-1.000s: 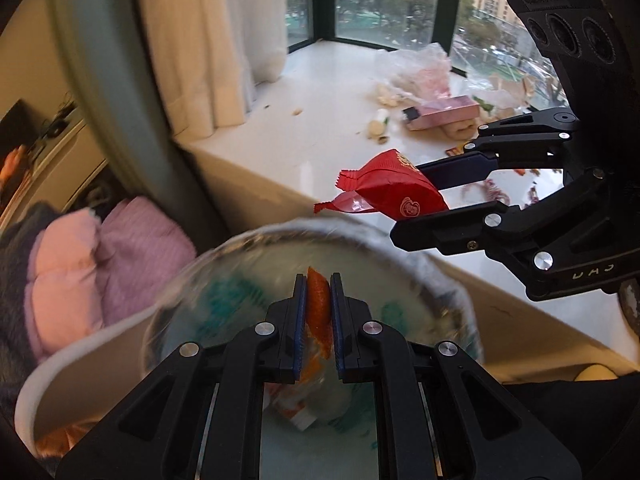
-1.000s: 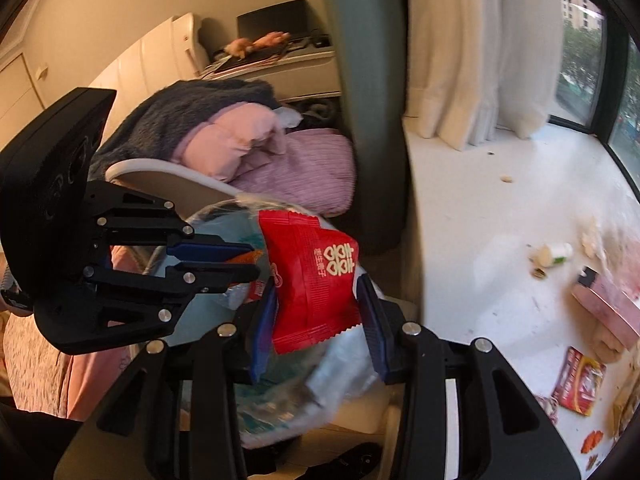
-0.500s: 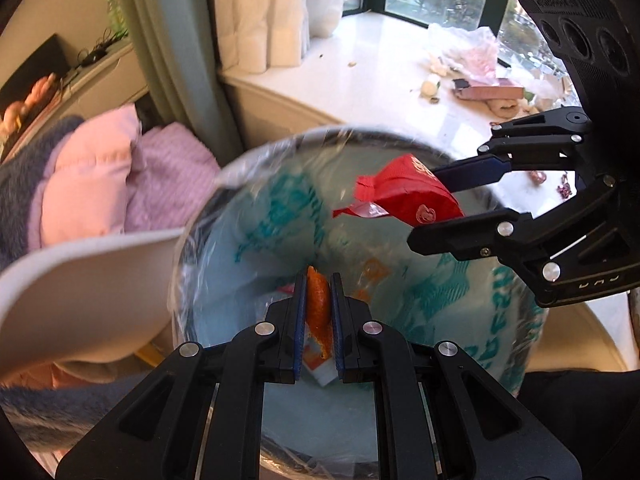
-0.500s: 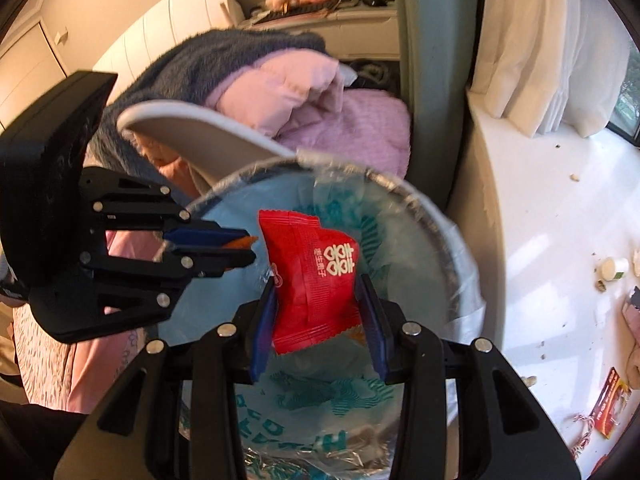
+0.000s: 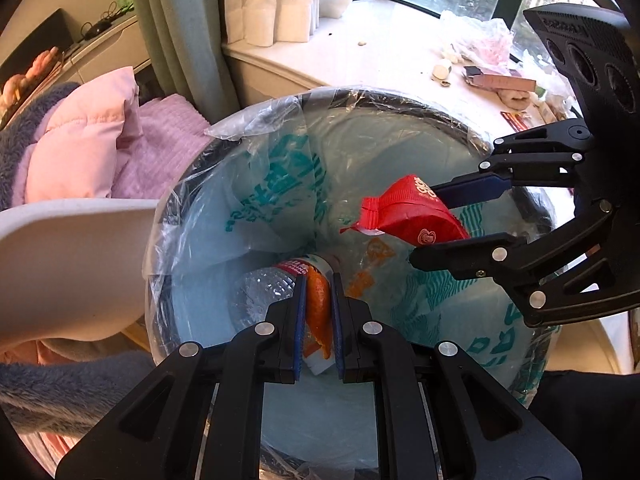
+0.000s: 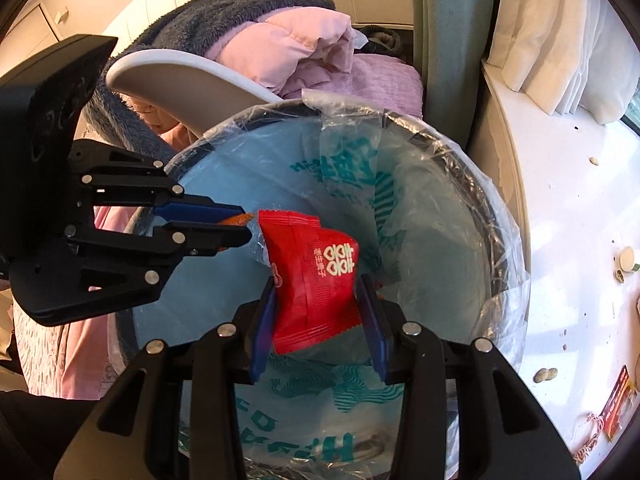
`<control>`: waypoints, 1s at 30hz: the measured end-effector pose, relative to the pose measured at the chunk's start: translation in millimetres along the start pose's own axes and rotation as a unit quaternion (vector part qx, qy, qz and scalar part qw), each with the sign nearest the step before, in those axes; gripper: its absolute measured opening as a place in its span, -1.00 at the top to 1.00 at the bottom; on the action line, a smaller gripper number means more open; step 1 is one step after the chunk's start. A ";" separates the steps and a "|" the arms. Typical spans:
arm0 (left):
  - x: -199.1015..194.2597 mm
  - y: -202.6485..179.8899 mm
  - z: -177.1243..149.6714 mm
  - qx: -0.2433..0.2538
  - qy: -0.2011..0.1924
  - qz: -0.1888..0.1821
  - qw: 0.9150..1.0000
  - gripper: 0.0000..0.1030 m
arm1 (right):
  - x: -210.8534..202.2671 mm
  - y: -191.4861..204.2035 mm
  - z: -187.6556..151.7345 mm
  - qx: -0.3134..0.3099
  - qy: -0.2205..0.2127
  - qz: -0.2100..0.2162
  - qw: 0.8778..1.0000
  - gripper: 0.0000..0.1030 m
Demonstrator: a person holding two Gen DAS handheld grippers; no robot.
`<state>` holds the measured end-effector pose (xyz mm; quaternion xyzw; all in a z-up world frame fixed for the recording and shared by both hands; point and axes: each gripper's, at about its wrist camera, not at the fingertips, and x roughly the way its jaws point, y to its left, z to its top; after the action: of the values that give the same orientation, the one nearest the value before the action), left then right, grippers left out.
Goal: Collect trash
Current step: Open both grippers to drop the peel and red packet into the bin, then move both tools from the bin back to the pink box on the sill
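Observation:
Both grippers hang over the mouth of a round bin lined with a clear plastic bag printed in teal. My left gripper is shut on a thin orange wrapper. My right gripper is shut on a puffy red snack packet with white characters on it. A crushed clear bottle lies at the bottom of the bin. The two grippers point at each other's side, a short gap apart.
A white windowsill beside the bin carries scattered litter: a pink box, a plastic bag, wrappers, peanut shells. A white chair back with pink and purple clothes presses against the bin's left. Curtains hang behind.
Both grippers have sunk and moved from beside the sill to over the bin's mouth, each still holding its wrapper. The bin's inside and the bottle now show.

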<state>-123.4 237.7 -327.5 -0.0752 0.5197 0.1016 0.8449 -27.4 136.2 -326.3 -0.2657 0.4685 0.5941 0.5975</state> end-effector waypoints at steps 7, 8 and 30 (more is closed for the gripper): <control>-2.7 0.4 -0.5 0.000 -0.002 0.005 1.000 0.49 | -7.0 1.7 2.0 -0.013 -0.012 -0.002 1.000 -0.13; -4.0 0.3 0.0 -0.001 -0.004 0.005 1.000 0.39 | -8.2 1.2 2.7 -0.013 -0.014 -0.004 1.000 -0.20; -31.8 -38.6 44.9 0.042 -0.060 -0.001 0.997 -0.87 | -82.6 -26.8 -11.7 0.030 -0.078 -0.077 0.994 -0.73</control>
<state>-89.0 207.8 -278.1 -0.0341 0.4721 0.0829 0.8770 7.4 83.7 -265.4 -0.2357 0.4166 0.5506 0.6840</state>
